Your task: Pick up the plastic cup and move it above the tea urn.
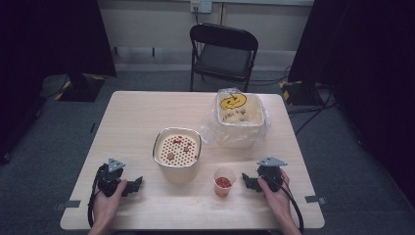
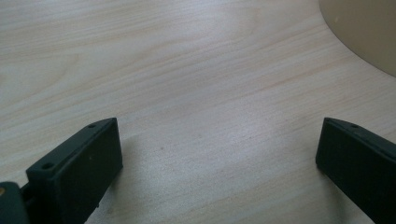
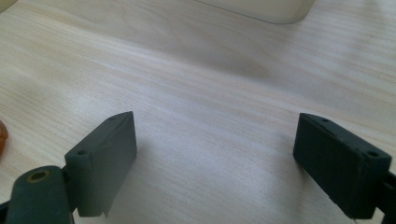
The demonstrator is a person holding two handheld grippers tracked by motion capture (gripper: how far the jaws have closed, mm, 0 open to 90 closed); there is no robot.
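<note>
My right gripper rests on the counter, jaws wide and empty, with the small orange cup just beside its tips, nearer than to my equally wide left gripper.

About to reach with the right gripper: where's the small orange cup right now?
In the high view the cup stands near the table's front edge, right of centre, between the strainer pot and the right gripper, apart from both.
</note>
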